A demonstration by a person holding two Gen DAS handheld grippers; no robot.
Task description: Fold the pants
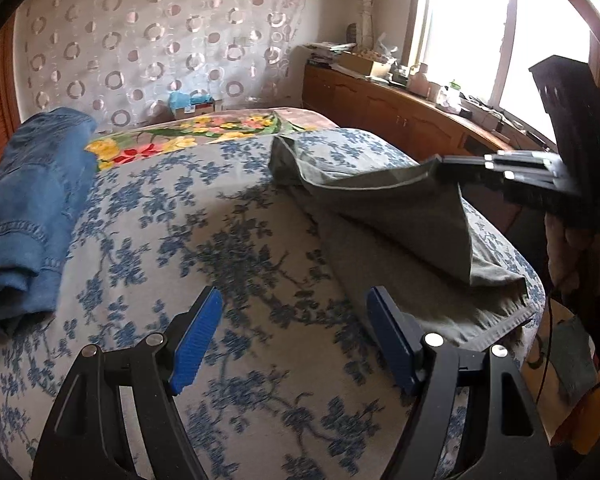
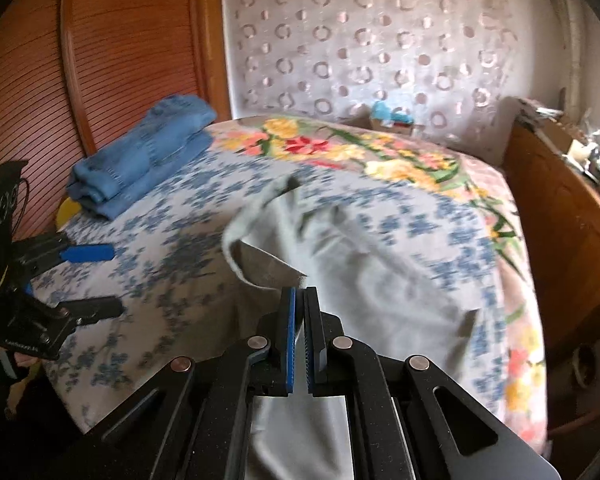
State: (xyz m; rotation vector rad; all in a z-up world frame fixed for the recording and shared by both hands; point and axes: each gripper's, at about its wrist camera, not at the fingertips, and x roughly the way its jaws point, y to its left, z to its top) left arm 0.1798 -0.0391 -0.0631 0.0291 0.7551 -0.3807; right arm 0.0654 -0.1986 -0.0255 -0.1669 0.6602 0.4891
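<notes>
Two garments on the bed (image 1: 228,216), w/ its blue-flower cover: going L to R in the left wrist view, folded blue jeans (image 1: 32,200) sit at the far left edge, well apart from the grey-green pants (image 1: 400,216) lying on the right side. Betw. them, low in frame, the left gripper (image 1: 294,344) hovers over bare cover, its blue-padded fingers (image 1: 198,340) spread wide, nothing held. Behind it a yellow/red floral blanket (image 1: 180,136) lies across the far end, w/ a circle-print curtain (image 1: 152,40) beyond. Pants are partly doubled: one edge is lifted off the lower layer & pulled up toward the right, where the right gripper (image 1: 444,164) has it pinched at the seam, fingers closed on the cloth. Far right: wooden counter (image 1: 400,116) w/ clutter under a bright window (image 1: 468,28). Right wrist view, L to R: left gripper (image 2: 112,278) at the left edge, fingers apart, above the cover; jeans (image 2: 140,160) behind it near a wooden slatted door (image 2: 100,52); then right gripper (image 2: 300,300) at centre, fingers (image 2: 288,340) clamped tight on the pants (image 2: 380,280), cloth running betw. the pads and out below. Rest of the pants drape right over the bed (image 2: 172,280), blurred. Floral blanket (image 2: 380,152) at the far end; counter (image 2: 560,200) at right.
</notes>
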